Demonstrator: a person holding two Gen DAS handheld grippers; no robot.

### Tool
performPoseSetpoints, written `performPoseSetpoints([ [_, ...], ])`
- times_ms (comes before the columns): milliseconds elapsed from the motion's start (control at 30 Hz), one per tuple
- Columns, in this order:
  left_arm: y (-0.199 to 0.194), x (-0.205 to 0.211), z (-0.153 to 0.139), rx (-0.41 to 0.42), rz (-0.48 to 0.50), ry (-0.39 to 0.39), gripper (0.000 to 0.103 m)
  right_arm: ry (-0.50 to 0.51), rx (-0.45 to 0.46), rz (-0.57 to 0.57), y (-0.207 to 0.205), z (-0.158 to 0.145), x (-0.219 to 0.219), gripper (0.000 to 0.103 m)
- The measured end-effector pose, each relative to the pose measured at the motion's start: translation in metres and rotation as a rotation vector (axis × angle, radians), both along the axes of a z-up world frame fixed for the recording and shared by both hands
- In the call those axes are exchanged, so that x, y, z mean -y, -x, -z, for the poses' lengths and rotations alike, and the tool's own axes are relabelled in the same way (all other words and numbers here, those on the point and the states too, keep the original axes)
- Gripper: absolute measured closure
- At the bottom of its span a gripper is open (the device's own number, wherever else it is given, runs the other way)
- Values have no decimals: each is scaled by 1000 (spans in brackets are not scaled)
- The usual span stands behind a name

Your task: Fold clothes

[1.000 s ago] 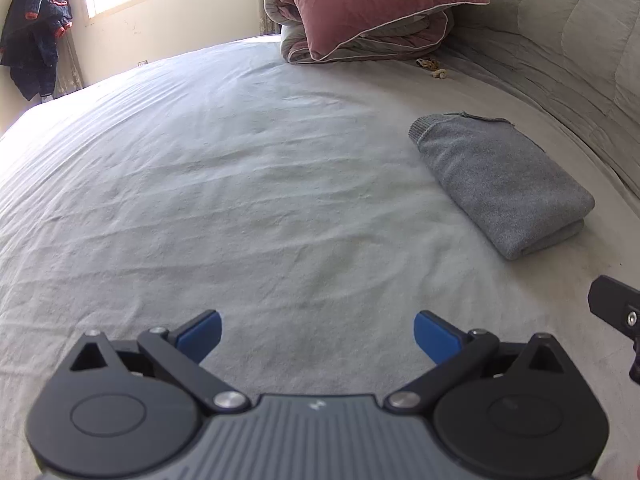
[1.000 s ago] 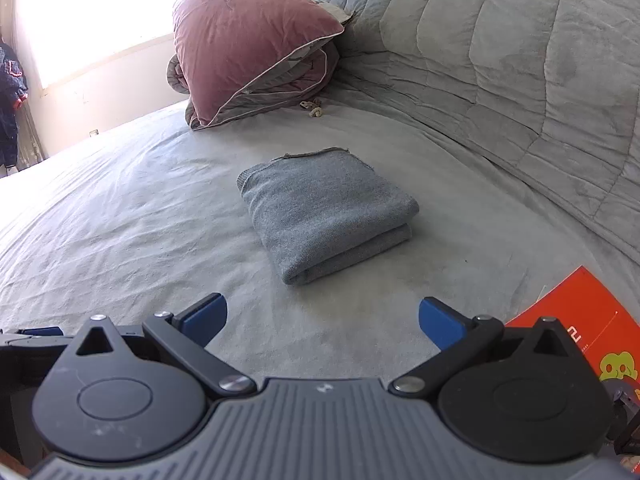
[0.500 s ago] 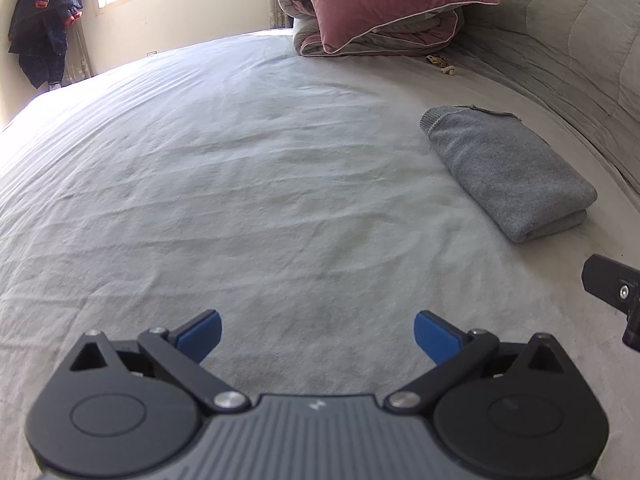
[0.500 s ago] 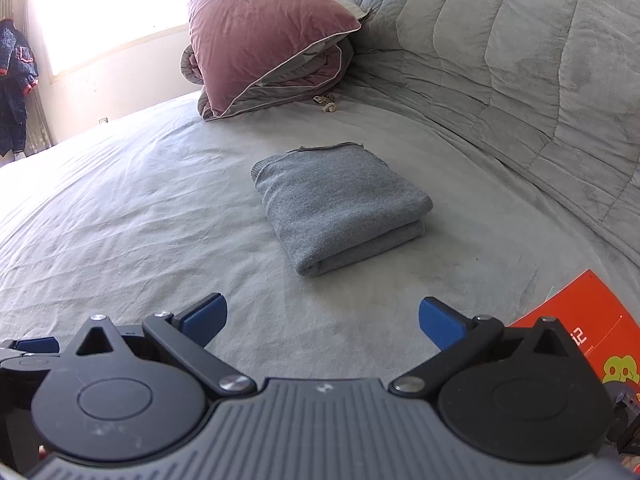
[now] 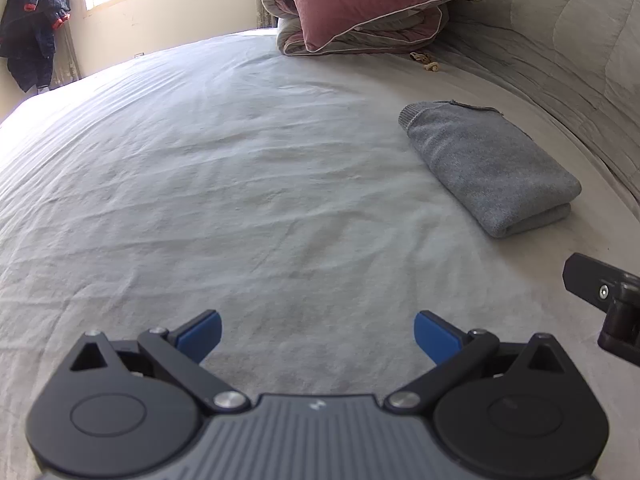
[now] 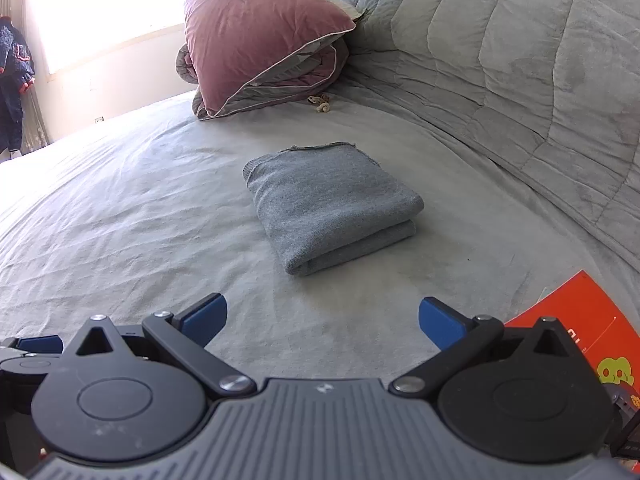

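Note:
A grey knitted garment lies folded into a thick rectangle on the bed sheet, to the right of my left gripper. In the right wrist view the same folded garment sits straight ahead of my right gripper, a short way beyond its fingertips. Both grippers stand open with nothing between their blue pads, hovering low over the sheet. A black part of the right gripper shows at the right edge of the left wrist view.
A pink pillow on a rolled duvet rests at the head of the bed. A quilted grey blanket rises along the right side. An orange booklet lies at near right. A dark jacket hangs by the window.
Both grippers have drawn back and shifted slightly, so the folded garment sits a bit farther off in each view. The garment itself has not moved; both jaws stay open.

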State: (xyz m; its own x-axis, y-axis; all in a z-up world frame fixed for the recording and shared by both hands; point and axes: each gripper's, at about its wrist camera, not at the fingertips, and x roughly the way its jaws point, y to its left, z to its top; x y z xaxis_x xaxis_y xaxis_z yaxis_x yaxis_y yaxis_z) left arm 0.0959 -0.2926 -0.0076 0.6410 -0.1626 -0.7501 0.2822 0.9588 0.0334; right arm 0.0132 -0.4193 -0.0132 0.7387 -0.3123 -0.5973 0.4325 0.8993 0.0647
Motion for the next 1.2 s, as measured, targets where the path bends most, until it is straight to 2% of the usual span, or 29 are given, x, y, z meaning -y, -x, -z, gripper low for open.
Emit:
performPoseSetpoints([
  [1200,3,6,-3,-8,24,13,1,20,-10,-4,-3,-1,-4,0],
])
